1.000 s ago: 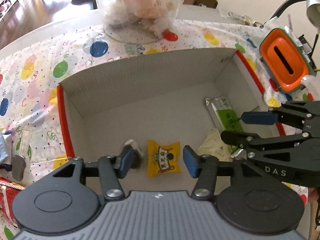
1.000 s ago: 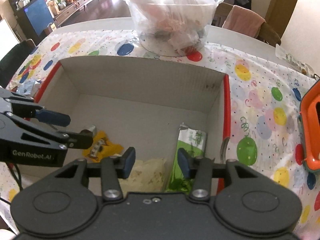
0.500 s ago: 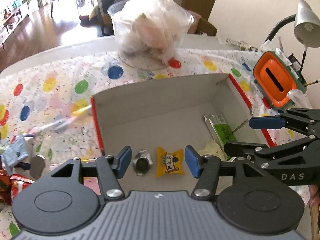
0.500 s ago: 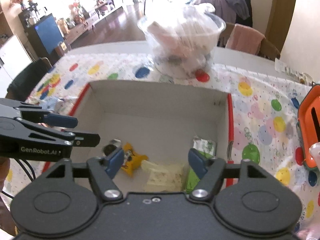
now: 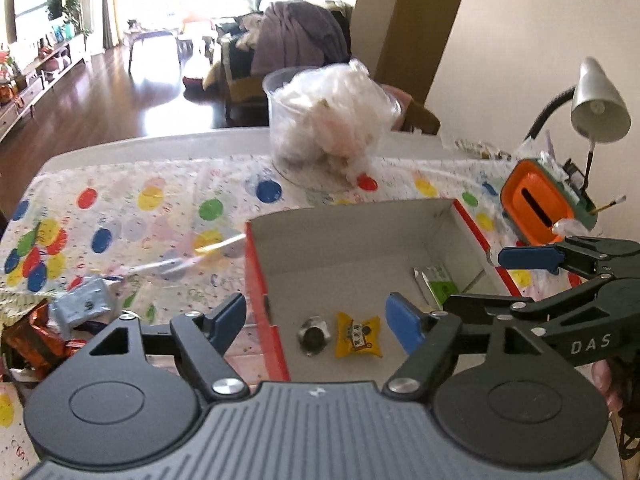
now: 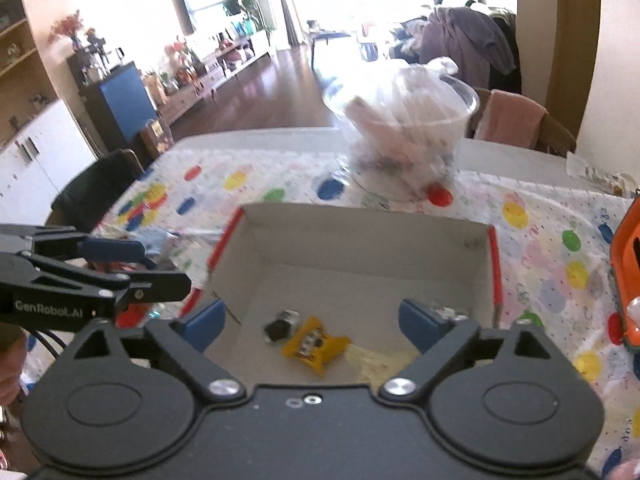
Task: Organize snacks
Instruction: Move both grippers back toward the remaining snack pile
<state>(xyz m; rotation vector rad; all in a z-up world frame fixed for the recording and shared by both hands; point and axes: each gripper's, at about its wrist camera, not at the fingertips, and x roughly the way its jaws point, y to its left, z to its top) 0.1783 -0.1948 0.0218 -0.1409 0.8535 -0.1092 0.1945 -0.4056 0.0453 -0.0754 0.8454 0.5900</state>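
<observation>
Yellow wrapped candy (image 5: 357, 335) lies beside a silver-wrapped one (image 5: 313, 335) in the box (image 5: 360, 236).

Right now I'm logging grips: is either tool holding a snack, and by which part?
Nothing is held. The left tool and right tool have just been opening, both empty; the yellow candy lies in the box.

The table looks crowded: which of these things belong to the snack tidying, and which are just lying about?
Part of the job:
- cardboard box
- yellow snack, silver snack, green packet and pale packet inside it
- loose wrappers left of the box
- left gripper and right gripper, jaws empty

Just lying about:
- plastic tub of bags
- orange holder
- desk lamp
</observation>
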